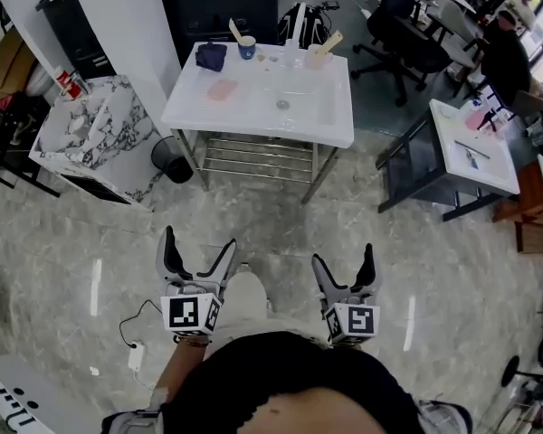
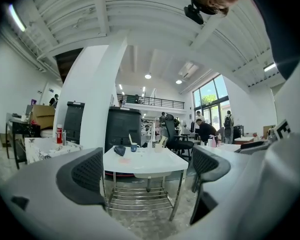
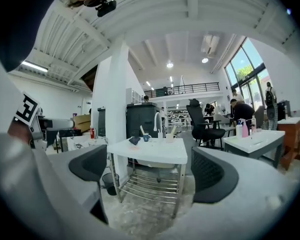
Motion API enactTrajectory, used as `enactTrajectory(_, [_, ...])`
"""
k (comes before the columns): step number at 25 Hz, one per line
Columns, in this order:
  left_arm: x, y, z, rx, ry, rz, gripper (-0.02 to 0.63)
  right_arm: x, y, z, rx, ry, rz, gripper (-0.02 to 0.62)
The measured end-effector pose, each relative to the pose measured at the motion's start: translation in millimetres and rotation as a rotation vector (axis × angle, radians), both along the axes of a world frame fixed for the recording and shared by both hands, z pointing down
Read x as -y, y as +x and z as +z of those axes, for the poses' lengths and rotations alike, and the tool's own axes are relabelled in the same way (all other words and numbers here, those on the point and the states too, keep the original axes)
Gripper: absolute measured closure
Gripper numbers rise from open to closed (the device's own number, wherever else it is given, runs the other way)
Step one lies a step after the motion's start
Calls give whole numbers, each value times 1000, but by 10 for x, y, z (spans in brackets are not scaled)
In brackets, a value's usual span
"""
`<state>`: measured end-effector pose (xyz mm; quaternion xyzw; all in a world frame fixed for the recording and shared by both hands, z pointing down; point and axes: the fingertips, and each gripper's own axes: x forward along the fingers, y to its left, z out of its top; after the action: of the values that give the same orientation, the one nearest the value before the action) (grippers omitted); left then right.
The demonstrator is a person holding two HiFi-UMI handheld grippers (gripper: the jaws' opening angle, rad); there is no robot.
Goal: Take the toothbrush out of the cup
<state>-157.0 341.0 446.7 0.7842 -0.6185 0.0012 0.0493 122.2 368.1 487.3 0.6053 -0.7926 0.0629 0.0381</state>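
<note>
A blue cup [image 1: 246, 47] with a pale toothbrush [image 1: 235, 32] standing in it sits at the back of the white sink table [image 1: 253, 107], far ahead of me. A beige cup [image 1: 318, 57] with another brush stands at the back right, beside the faucet [image 1: 294, 36]. My left gripper [image 1: 200, 242] and right gripper [image 1: 343, 256] are held low near my body, both open and empty, well short of the table. The blue cup [image 2: 133, 147] is small and distant in the left gripper view, and the same cup [image 3: 146, 137] shows in the right gripper view.
A dark cloth [image 1: 211, 56] and a pink pad [image 1: 222, 89] lie on the sink table. A marble-patterned counter [image 1: 90, 134] and a black bin [image 1: 170, 159] stand to the left. A second white table [image 1: 475, 147], an office chair [image 1: 407, 34] and a seated person [image 1: 507, 52] are at the right.
</note>
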Motion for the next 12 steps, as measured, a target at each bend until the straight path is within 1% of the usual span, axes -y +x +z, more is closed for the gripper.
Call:
enactTrajectory(1, [40,2,10,10,0,-3,75,44,7,-32,-5,18,-2,75])
enactTrajectory(3, [155,-6,40,12,-10,-13,75,161,-3,-82,-47,52,-11,75])
enactTrajectory(4, [214,-14,65,3,-18,-19,75,217,-15,-86,-67,54,-18,75])
enactTrajectory(6, [353,-28,69,-4,-18,-26,75,347,-39,-68,-68,42,-27,75])
enactTrajectory(8, [569,-38,10,11,9,-21,75,548,-56,-60,-52,47,-28,75])
enactTrajectory(12, [1113,-14,-56,32,52,7,75,1035,-24,-28,-50,55,-17,75])
